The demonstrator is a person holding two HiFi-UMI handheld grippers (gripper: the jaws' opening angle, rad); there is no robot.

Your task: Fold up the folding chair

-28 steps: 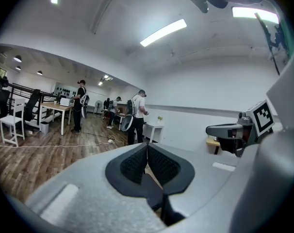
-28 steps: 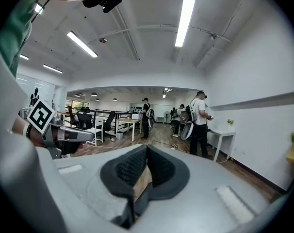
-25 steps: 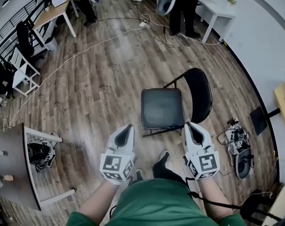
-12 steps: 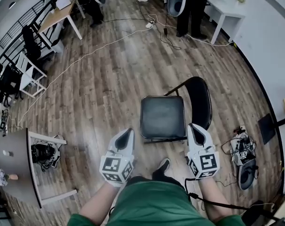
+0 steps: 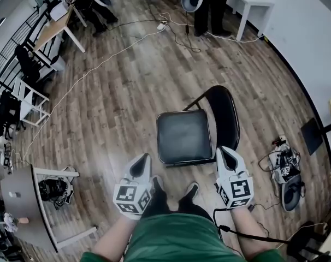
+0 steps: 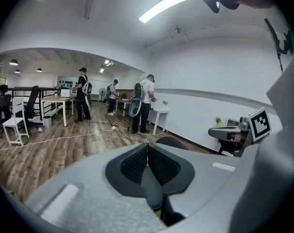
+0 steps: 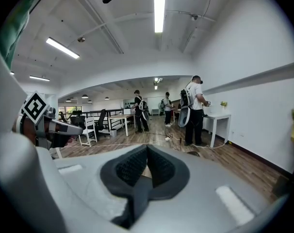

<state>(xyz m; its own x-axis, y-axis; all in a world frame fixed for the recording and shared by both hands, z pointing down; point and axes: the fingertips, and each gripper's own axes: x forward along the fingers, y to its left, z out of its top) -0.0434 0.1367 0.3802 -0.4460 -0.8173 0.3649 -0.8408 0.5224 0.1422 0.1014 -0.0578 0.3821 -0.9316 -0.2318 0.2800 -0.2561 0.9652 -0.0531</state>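
Observation:
A black folding chair stands unfolded on the wood floor, with its padded seat (image 5: 184, 136) facing up and its backrest (image 5: 224, 115) on the right. My left gripper (image 5: 143, 159) hovers shut and empty just left of the seat's near corner. At the seat's near right corner, below the backrest, my right gripper (image 5: 225, 154) is also shut and empty. In the left gripper view the shut jaws (image 6: 147, 153) point past the backrest's top (image 6: 172, 141). The right gripper view shows its pads (image 7: 158, 168) pressed together with nothing between them.
My shoes (image 5: 189, 191) stand just short of the chair. Bags and cables (image 5: 284, 171) lie on the floor to the right, a white shelf unit (image 5: 48, 187) to the left. A long cable (image 5: 83, 75) crosses the floor. People stand by white tables (image 5: 252, 1) at the far end.
Both grippers have come forward and lower toward the chair. The seat's near edge now lies between them, and the chair looms nearer in the head view.

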